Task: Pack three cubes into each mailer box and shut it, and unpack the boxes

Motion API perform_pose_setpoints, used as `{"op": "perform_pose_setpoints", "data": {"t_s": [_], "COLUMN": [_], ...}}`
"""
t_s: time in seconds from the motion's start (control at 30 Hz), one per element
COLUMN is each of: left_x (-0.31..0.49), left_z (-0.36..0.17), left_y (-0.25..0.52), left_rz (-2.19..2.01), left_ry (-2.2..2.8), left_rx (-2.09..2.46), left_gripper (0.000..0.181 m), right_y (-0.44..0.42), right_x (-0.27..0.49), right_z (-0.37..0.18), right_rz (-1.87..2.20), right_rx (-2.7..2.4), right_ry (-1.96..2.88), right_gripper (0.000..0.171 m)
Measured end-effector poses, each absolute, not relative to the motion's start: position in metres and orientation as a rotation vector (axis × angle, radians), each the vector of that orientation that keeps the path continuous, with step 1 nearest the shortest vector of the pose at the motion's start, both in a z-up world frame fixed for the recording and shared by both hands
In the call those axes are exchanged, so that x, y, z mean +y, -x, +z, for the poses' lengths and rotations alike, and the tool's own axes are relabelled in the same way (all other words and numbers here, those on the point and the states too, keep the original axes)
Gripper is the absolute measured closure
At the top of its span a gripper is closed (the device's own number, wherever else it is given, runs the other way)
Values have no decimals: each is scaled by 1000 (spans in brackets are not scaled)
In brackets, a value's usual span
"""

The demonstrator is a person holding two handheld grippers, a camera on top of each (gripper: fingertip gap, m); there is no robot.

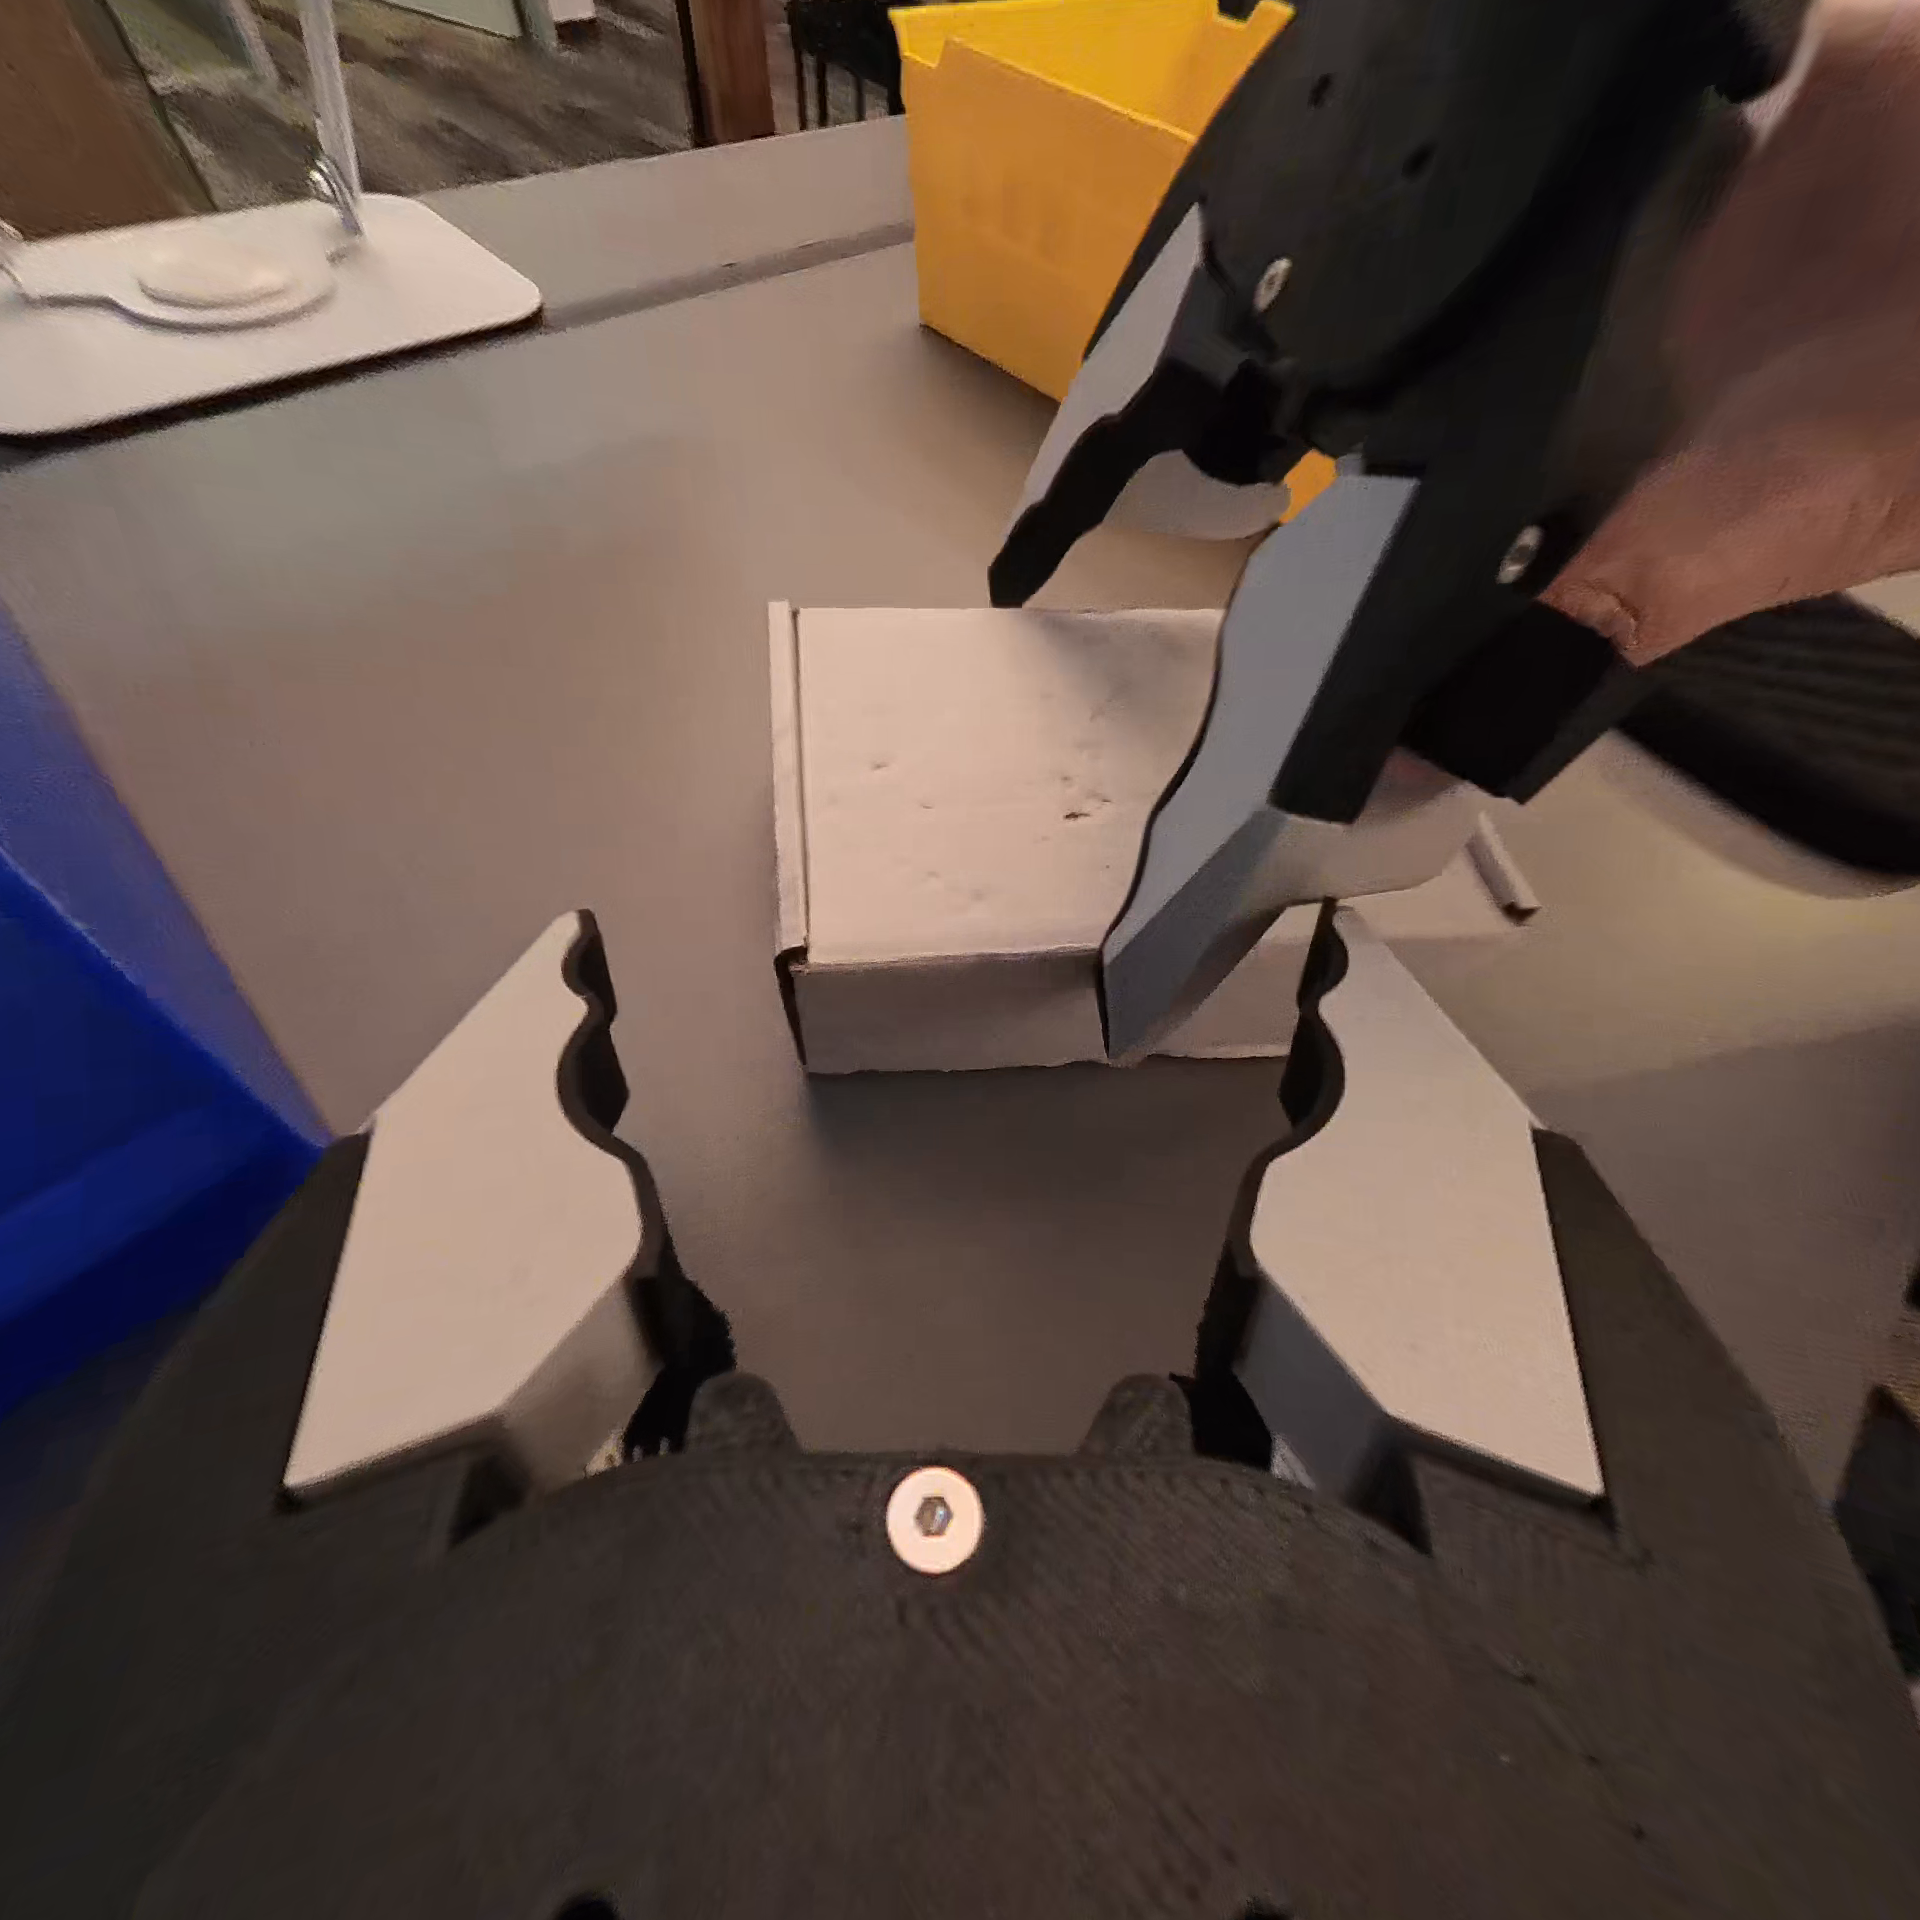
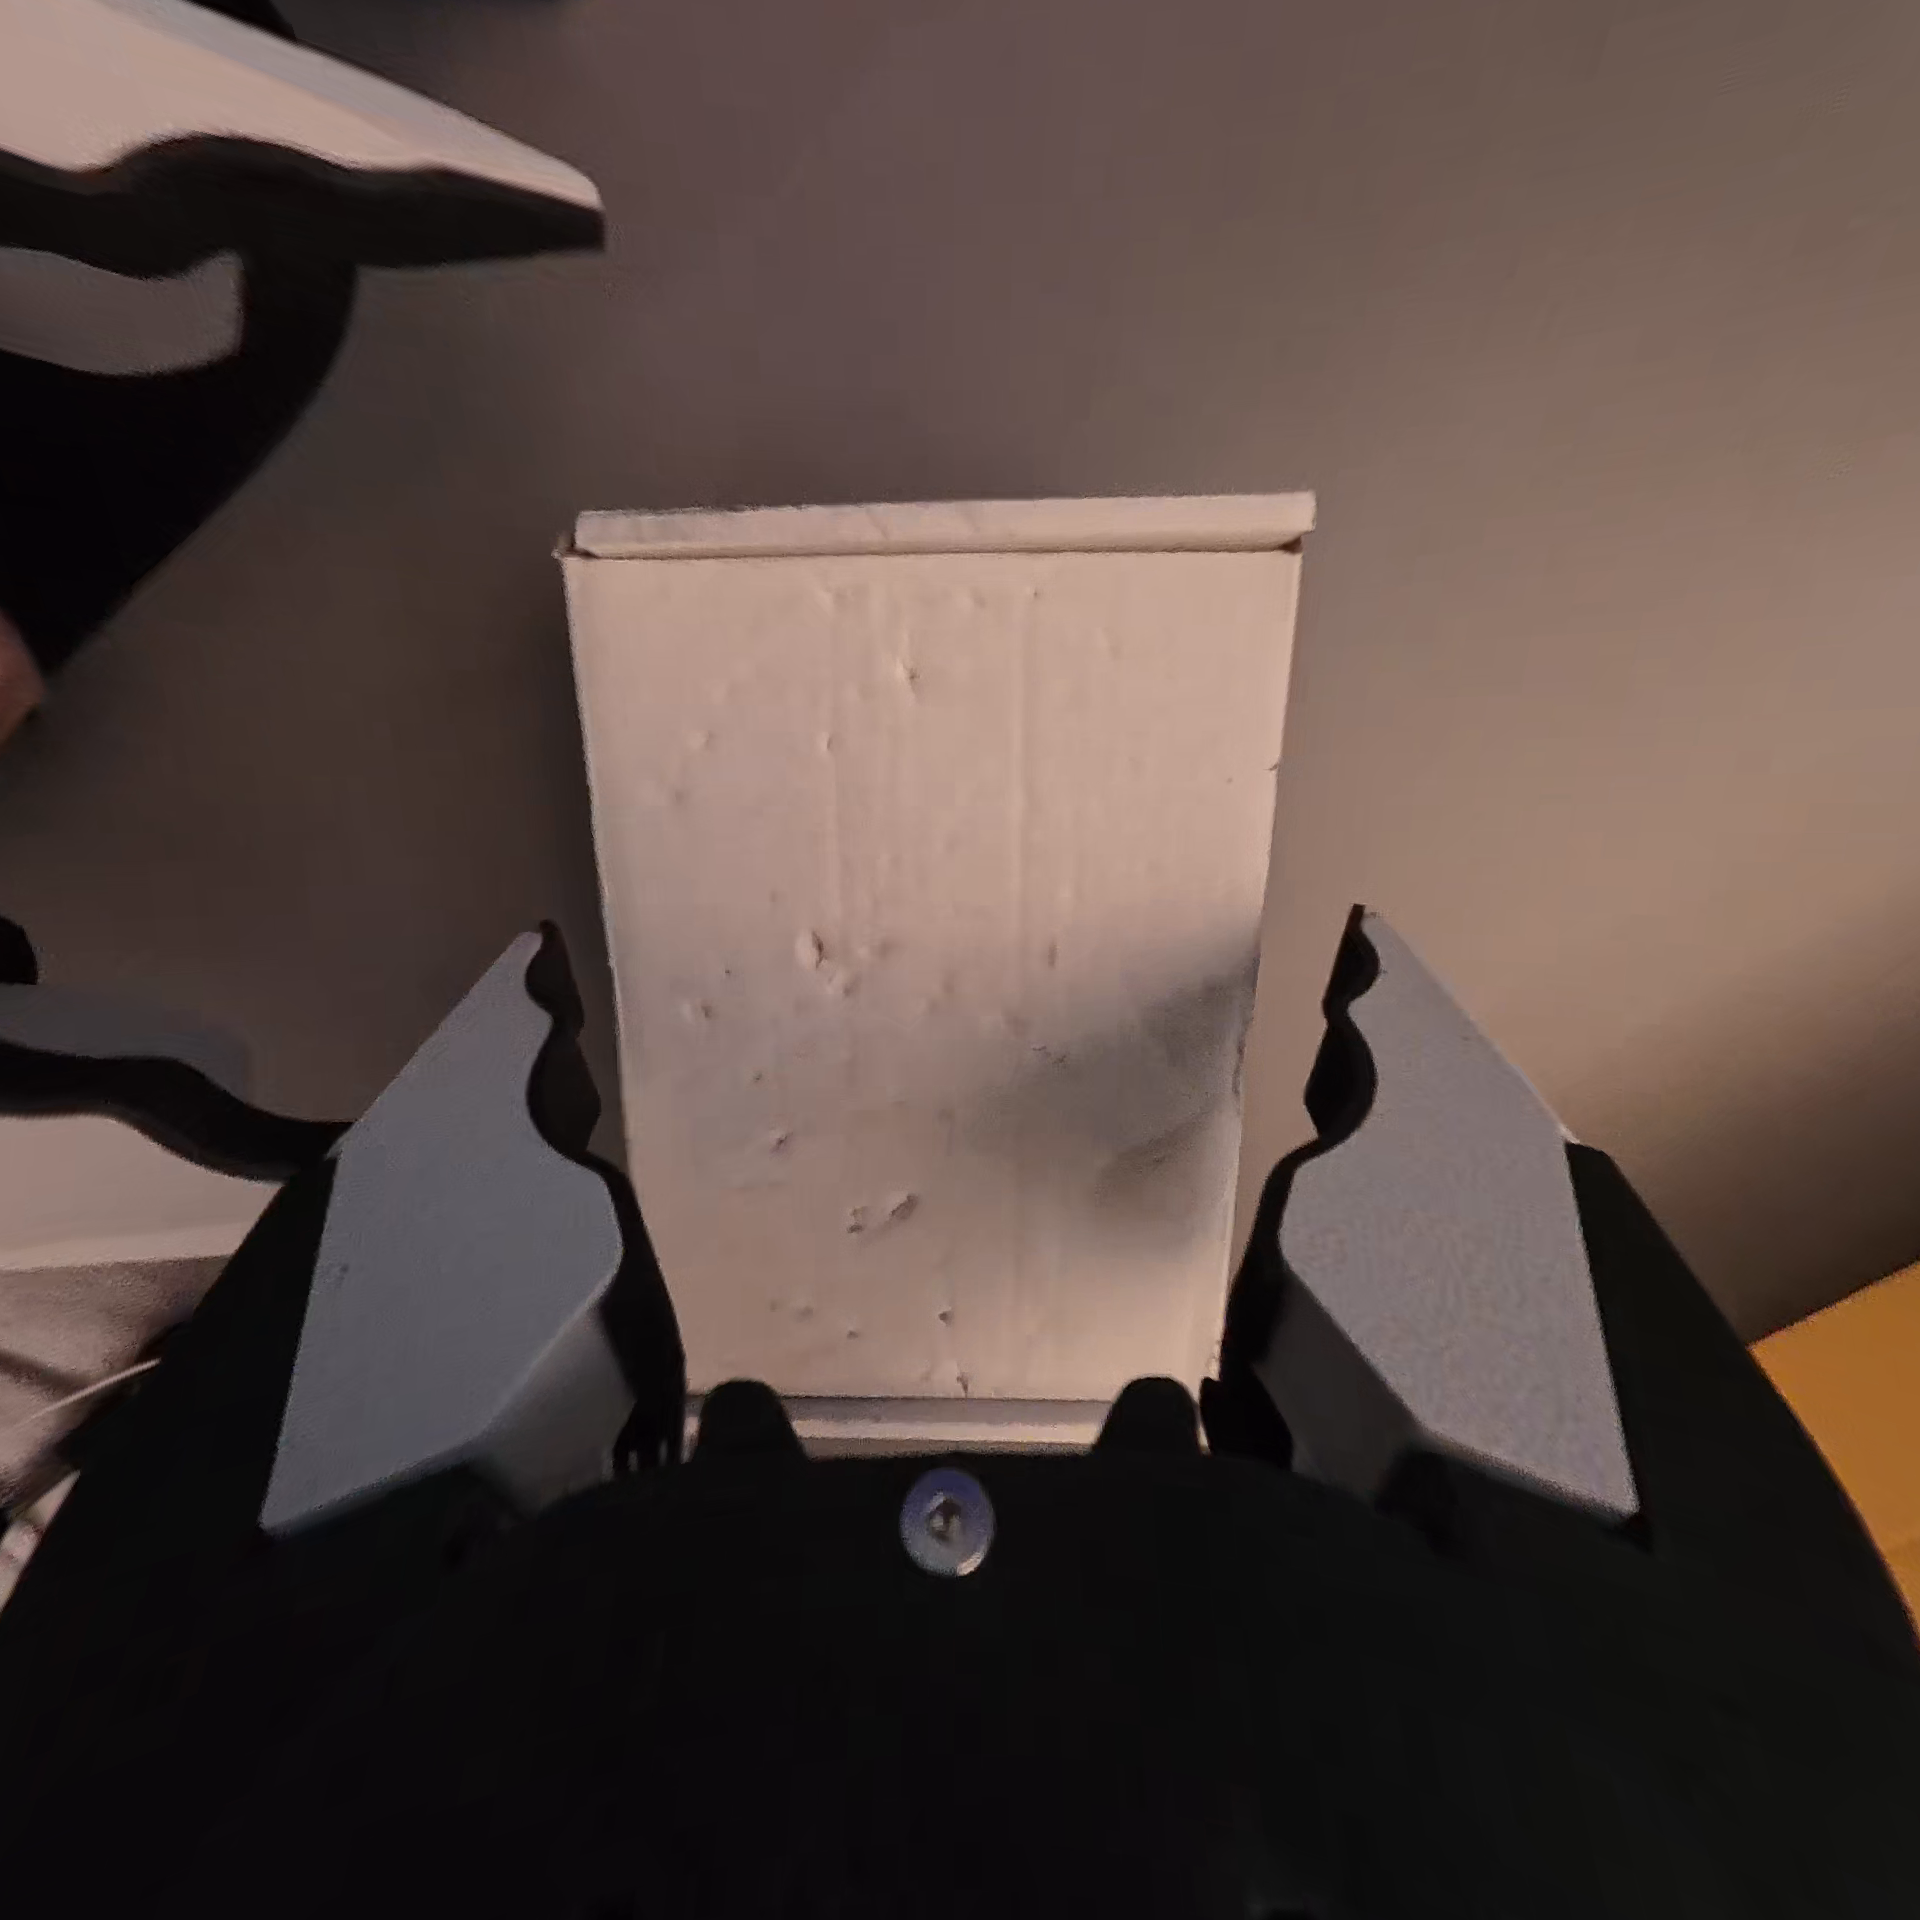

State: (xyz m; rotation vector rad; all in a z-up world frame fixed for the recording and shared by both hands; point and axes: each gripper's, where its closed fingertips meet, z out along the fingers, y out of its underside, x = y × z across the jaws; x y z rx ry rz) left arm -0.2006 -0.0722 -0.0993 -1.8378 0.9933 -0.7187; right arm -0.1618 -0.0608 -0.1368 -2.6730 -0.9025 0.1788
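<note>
A white mailer box (image 1: 966, 790) lies shut on the grey table (image 1: 520, 644). No cubes show. My left gripper (image 1: 956, 925) is open and empty, just short of the box's near side. My right gripper (image 1: 1060, 816) comes down from the upper right, held in a hand, with open jaws straddling the box. In the right wrist view the box (image 2: 935, 831) lies between the fingers of my right gripper (image 2: 951, 925), with small gaps on both sides. A finger (image 2: 312, 135) of the left gripper shows at the upper left.
A yellow bin (image 1: 1039, 208) stands behind the box, and its corner shows in the right wrist view (image 2: 1849, 1351). A blue bin (image 1: 104, 1039) stands close on the left. A white stand base (image 1: 260, 301) lies at the far left of the table.
</note>
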Motion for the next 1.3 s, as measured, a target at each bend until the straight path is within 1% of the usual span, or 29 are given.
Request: {"op": "perform_pose_setpoints", "data": {"t_s": [0.07,0.17,0.3,0.43,0.7,0.8,0.97,1.13,1.3], "left_x": [-78,-94,-99,-99,-101,-101,-102,-103,-103], "left_z": [-99,-100,-88,-81,-85,-85,-85,-91,-94], "left_y": [196,188,188,191,190,190,190,187,187], "left_rz": [-674,-602,-577,-621,-604,-613,-644,-613,-606], "left_ry": [1795,1709,1609,1594,1596,1598,1607,1615,1623], "left_rx": [1059,1177,1173,1139,1163,1159,1158,1192,1202], "left_gripper": [46,43,50,53,53,53,53,53,52], "right_y": [159,156,154,150,147,154,146,143,143], "right_x": [-65,-75,-76,-77,-69,-66,-71,-75,-75], "right_z": [-145,-160,-159,-155,-151,-156,-149,-154,-153], "right_rz": [136,100,62,49,46,87,65,99,44], "right_rx": [-927,-981,-1018,-1012,-1007,-1034,-1046,-1109,-1195], "right_ry": [2755,2872,2901,2921,2900,2840,2751,2760,2736], "right_gripper": [35,32,34,37,39,38,40,40,42]}}
